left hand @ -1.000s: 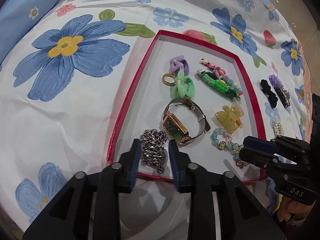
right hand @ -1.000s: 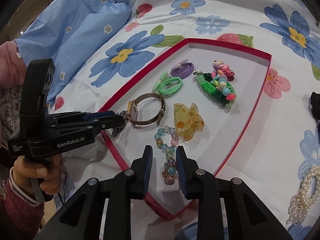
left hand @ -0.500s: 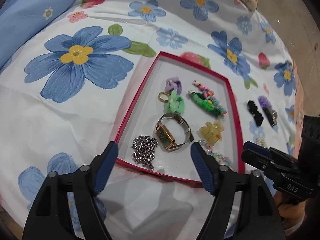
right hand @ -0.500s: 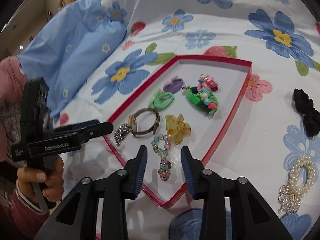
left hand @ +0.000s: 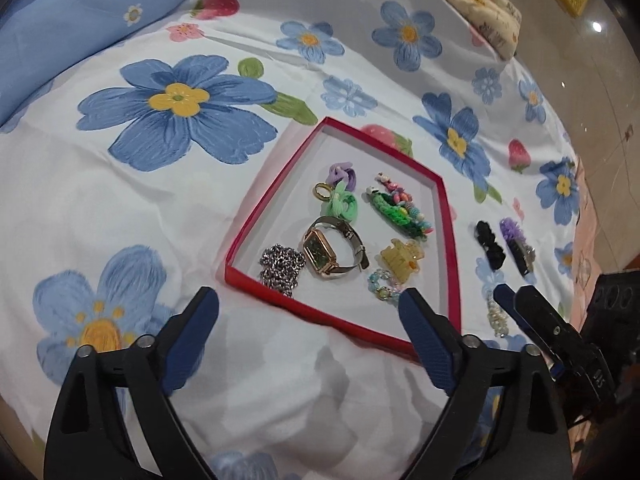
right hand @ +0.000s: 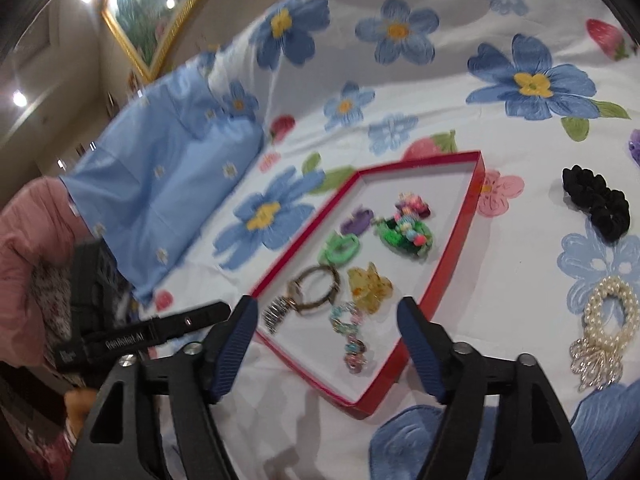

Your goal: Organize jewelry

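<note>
Both grippers, left [left hand: 308, 312] and right [right hand: 324, 320], opening empty; red tray [left hand: 447, 240] holding eight pieces; black scrunchie [right hand: 596, 204], pearl scrunchie [right hand: 610, 314] waiting outside.

The left gripper [left hand: 308, 312] hung tilted downward, its jaws opening wide with nothing between them. The right gripper [right hand: 326, 314] pointed less steeply, its jaws likewise opening and empty.

I saw a shiny metal chain [left hand: 280, 270], a glossy translucent plastic clip [left hand: 400, 260], a matt cloth sheet [left hand: 120, 208] and a smooth red paper-like tray [left hand: 450, 264].
</note>
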The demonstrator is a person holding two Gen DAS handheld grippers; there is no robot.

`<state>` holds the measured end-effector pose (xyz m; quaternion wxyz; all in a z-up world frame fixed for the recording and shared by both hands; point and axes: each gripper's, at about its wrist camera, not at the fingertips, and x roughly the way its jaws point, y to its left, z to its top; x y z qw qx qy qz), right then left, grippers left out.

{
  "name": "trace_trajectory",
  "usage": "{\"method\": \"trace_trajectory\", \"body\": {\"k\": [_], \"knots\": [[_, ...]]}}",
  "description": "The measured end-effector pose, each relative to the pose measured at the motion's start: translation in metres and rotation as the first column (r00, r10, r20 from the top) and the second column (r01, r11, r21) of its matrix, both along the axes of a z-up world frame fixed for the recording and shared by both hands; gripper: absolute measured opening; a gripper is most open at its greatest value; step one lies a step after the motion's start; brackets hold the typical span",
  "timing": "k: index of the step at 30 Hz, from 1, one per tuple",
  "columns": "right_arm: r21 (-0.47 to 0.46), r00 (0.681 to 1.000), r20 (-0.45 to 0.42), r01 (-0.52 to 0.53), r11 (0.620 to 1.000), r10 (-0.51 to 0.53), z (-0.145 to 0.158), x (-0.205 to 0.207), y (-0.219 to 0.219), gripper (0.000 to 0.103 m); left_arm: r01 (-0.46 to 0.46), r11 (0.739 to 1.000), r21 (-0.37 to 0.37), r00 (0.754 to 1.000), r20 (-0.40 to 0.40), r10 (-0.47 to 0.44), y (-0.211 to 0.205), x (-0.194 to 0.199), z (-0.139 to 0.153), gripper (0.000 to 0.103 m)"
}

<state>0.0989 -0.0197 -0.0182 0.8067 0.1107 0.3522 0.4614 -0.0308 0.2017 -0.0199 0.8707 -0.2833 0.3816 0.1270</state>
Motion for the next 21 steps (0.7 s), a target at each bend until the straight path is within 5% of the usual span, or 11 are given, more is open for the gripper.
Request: {"method": "trace_trajectory", "body": {"k": [8,15,21], "knots": [[0.033,0.997,0.047,0.052,0.998,-0.054,0.002,-0.016,-0.017,0.078,-0.046,0.997,0.060,0.998,0.036,0.044,-0.011,-0.027,0.006,0.100],[-0.004,0.992,0.107,0.071,0.997,-0.070,0.006,-0.034,-0.025,0.081,-0.036,0.980,0.194,0.999,0.024,0.032,-0.031,-0.043,0.015,0.100],[-0.054,0.984,0.174,0.059,0.997,-0.049,0.054,-0.032,-0.030,0.086,-0.028,0.941,0.336,0.998,0.067,0.006,-0.042,-0.046,0.064,0.103]]}}
